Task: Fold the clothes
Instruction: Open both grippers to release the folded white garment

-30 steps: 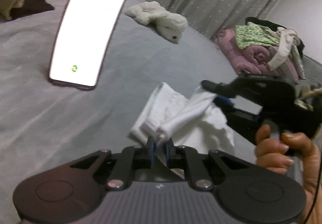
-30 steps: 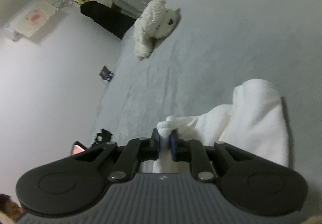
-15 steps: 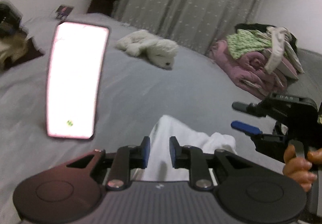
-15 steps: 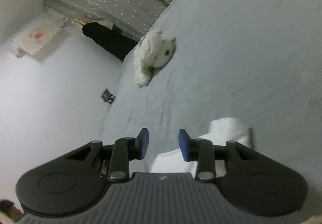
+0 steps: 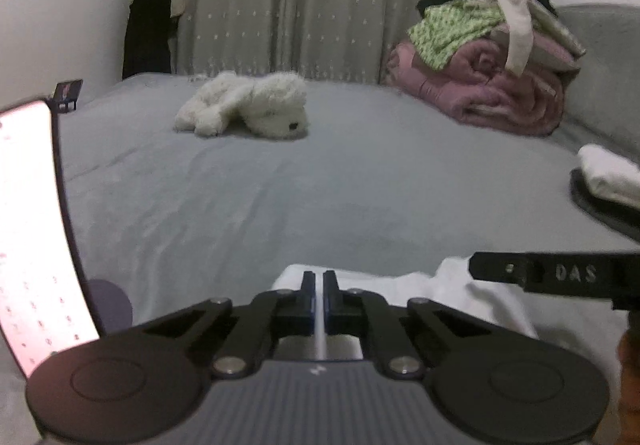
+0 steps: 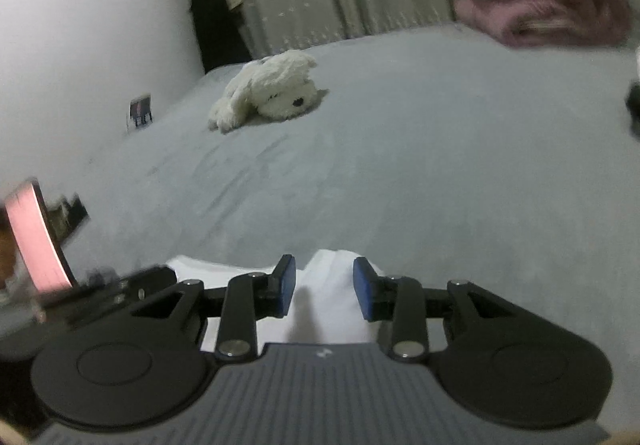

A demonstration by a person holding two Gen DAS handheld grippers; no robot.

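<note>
Your white garment [image 6: 332, 297] lies on the grey bed [image 5: 320, 197], right under both tools, and most of it is hidden behind their bodies, so you cannot tell its long axis or which way it points. Your left gripper [image 5: 319, 291] has its jaws drawn almost together, a thin sliver between them, above the cloth's near edge, with nothing visibly caught. Your right gripper [image 6: 324, 285] holds its jaws wide, straddling a raised fold without pinching it. The plush dog [image 5: 248, 109] lies well apart. The right view is blurred.
</note>
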